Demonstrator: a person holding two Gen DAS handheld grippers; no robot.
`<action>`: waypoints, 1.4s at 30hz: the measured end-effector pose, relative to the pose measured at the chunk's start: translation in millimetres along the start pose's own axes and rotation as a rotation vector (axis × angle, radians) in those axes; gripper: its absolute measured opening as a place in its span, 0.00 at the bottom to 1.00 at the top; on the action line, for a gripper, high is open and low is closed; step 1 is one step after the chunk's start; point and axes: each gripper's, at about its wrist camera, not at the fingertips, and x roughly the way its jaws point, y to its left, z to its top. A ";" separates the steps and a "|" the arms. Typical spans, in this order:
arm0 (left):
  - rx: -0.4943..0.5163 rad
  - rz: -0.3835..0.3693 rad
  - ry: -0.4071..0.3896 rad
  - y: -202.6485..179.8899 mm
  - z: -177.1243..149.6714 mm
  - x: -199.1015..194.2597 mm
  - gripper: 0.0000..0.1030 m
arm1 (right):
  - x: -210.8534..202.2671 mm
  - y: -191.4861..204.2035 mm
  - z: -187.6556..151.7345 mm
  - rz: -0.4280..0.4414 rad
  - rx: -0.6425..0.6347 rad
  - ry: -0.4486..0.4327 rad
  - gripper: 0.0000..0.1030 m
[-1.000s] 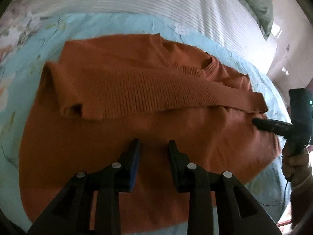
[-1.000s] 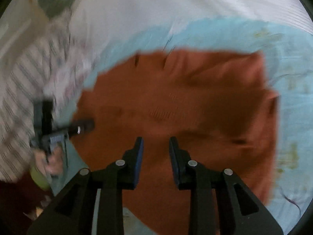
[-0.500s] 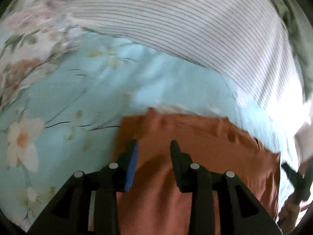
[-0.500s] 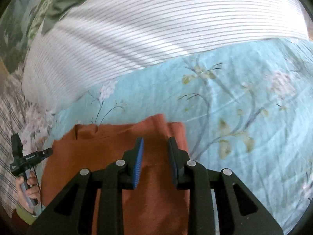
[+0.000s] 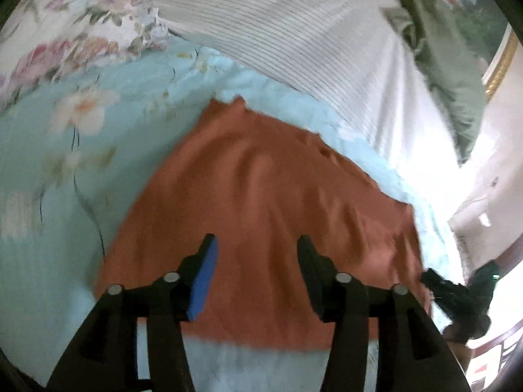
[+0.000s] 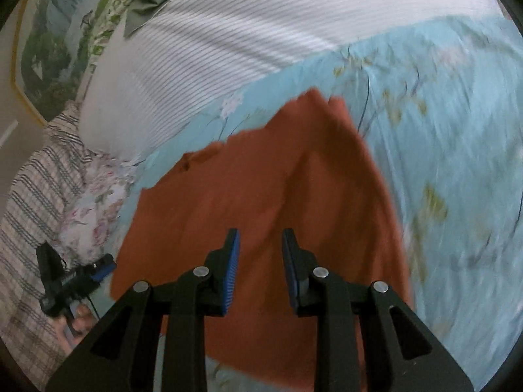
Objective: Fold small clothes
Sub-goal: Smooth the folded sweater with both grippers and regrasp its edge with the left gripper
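Rust sweater (image 5: 261, 215) lies folded flat on the blue floral bedspread (image 5: 65, 163), 12 o'clock of both grippers. Left gripper (image 5: 255, 254) and right gripper (image 6: 260, 251) spread apart, empty. Likely one more fold left.

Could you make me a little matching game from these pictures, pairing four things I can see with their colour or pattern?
Things:
1. knitted sweater lying flat
2. bedsheet under the sweater
3. big cover behind the sheet
4. pad on the left tool's finger

Looks:
a. white with thin stripes
b. rust orange
c. bright blue
d. pale blue with flowers

Pairs: 1-b, 2-d, 3-a, 4-c
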 end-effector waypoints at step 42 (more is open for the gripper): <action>0.015 -0.057 -0.138 -74.2 -4.6 7.0 0.10 | -24.2 -7.2 4.1 0.086 0.048 0.024 0.48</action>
